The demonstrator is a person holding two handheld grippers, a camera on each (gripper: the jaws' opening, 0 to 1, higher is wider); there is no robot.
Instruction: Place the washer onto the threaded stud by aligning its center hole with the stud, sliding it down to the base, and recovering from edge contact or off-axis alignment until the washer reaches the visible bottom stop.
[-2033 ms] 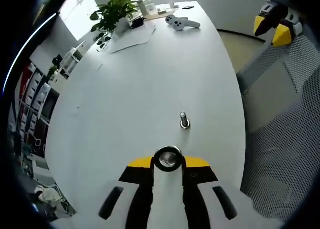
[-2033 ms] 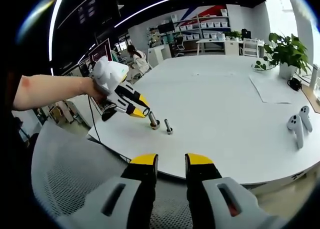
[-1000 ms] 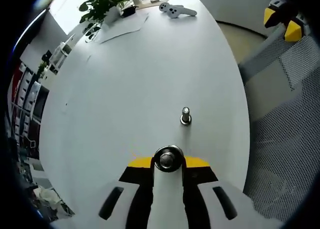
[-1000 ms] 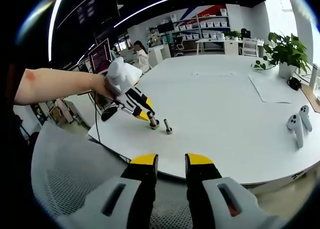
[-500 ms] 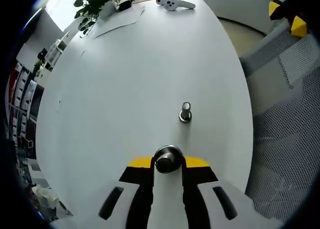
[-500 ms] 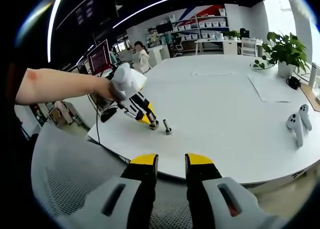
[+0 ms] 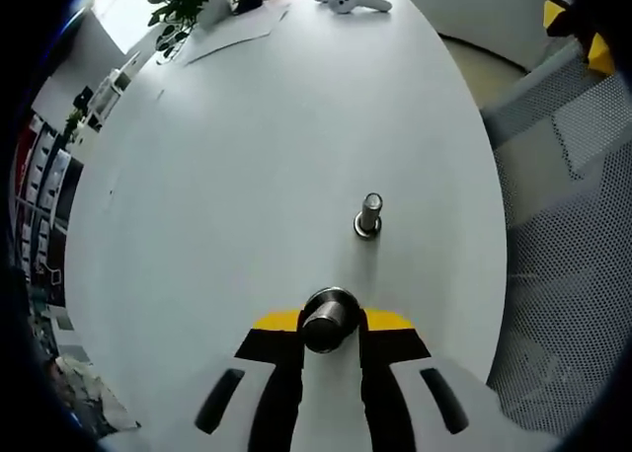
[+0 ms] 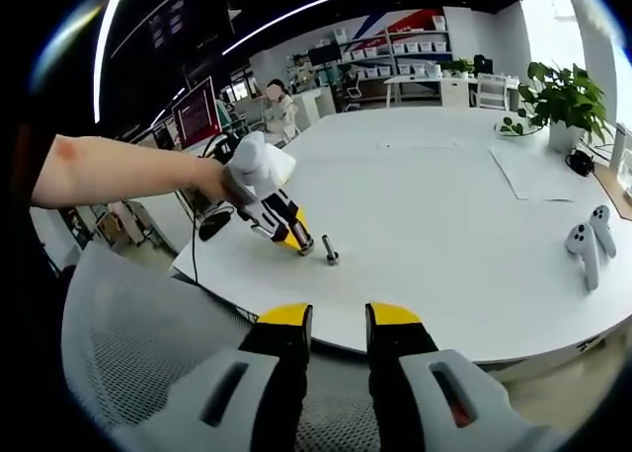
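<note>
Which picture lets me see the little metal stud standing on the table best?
The left gripper view. There the threaded stud stands upright on the white table, close ahead of the left gripper, with its base plain to see. In the right gripper view the stud is tiny and far away.

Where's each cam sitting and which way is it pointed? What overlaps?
Left gripper view: rides the left hand-held gripper, low over the white table, looking along its jaws, shut on a metal cylinder, toward the threaded stud.
Right gripper view: rides the right hand-held gripper, held back off the table edge over a mesh chair; the person's forearm shows.
Shared: the stud, table, potted plant, white controllers; each sees the other gripper.
</note>
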